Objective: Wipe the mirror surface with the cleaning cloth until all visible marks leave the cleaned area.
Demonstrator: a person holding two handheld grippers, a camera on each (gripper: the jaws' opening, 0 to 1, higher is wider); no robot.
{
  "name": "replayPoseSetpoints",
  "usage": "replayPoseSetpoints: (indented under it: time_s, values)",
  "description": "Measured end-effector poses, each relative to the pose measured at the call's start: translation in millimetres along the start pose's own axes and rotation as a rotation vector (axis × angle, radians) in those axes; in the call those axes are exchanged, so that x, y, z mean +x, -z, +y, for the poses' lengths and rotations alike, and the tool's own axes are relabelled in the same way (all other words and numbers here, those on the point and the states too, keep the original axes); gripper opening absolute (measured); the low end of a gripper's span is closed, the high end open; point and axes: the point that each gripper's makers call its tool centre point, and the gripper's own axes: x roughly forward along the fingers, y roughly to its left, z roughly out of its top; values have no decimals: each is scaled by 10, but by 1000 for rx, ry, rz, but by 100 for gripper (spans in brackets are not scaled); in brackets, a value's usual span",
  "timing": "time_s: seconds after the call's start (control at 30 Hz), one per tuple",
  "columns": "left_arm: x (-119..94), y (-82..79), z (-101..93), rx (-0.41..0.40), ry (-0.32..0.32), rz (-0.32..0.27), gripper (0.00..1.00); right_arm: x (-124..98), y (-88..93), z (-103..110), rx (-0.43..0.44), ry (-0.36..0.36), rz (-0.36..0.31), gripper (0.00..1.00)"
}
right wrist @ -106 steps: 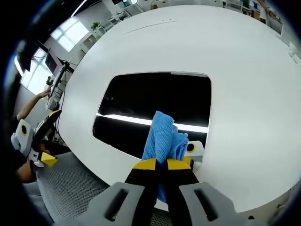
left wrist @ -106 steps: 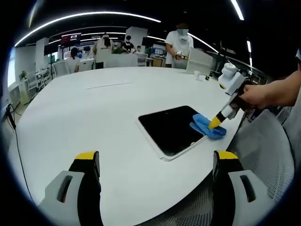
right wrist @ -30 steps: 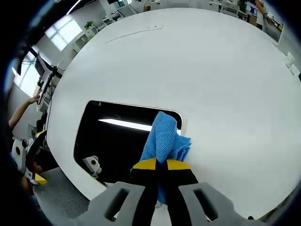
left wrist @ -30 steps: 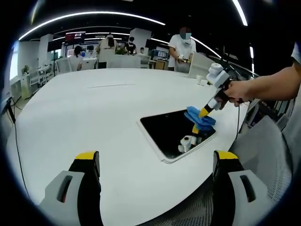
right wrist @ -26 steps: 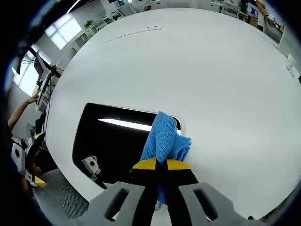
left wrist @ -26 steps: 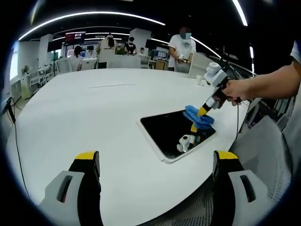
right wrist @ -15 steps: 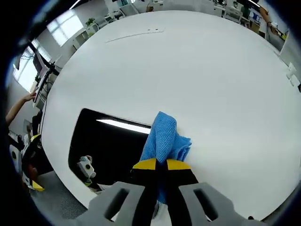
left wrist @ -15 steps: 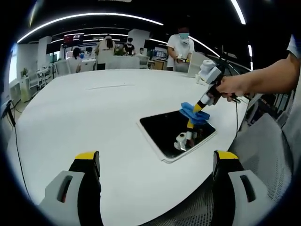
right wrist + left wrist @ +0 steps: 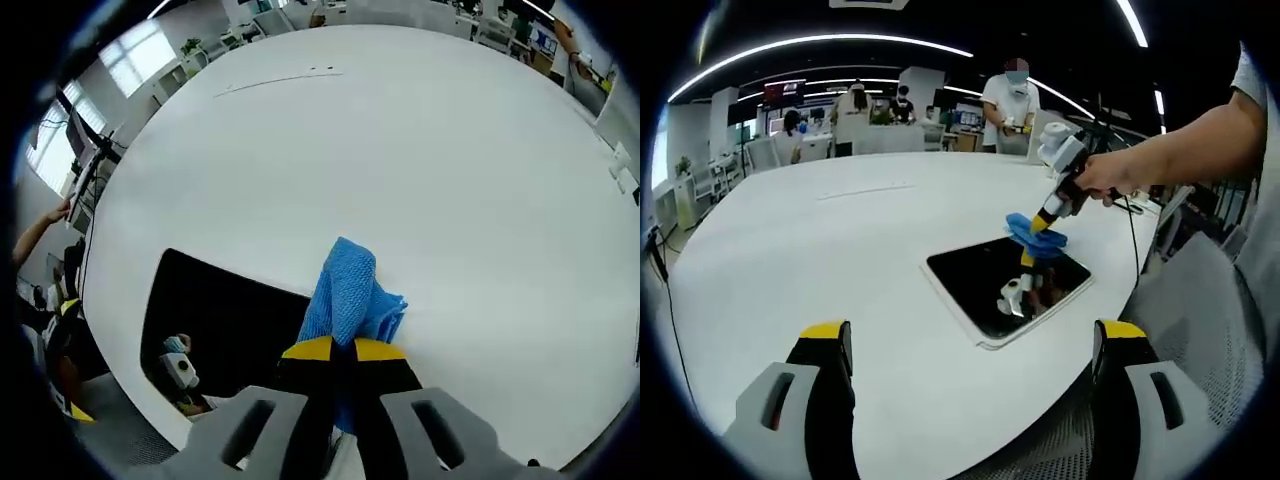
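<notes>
marks on the mirror [image 9: 1005, 285] were too small to make out; its dark face showed only a reflection of the right gripper [image 9: 1037, 224]. that gripper's jaws were pinched tight on the blue cleaning cloth [image 9: 347, 296], which hung over the mirror's far edge. the mirror [image 9: 215, 325] lay near the white table [image 9: 820, 260] rim closest to the person, with wide bare tabletop beyond it. the left gripper [image 9: 970, 340] sat well short of the mirror, jaws spread wide, holding nothing.

One mirror [image 9: 990, 285], one blue cloth [image 9: 1033, 226], one table [image 9: 820, 240].
</notes>
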Motion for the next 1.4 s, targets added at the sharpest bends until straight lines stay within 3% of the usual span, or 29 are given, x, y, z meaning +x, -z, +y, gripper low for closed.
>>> replayPoseSetpoints:
  time_s: [0.53,0.73,0.87,1.1,1.3,1.4]
  values:
    - [-6,44,22,-29,-11,25,99,10,-18,-14,15,-15,-18,0]
    - [-17,32,57,-58,-24,14,99,-243,-38,-23,4,-27,-72,0]
    - [-30,46,136,-132,-41,6,99,-507,1,-141,15,-30,-114,0]
    - [-16,58,37,-63,-20,29,99,-606,379,-482,38,-19,-59,0]
    - [-14,61,44,-53,-21,32,99,-476,703,-705,55,26,-24,1]
    - [-17,69,71,-63,-32,37,99,-381,851,-715,41,23,11,1]
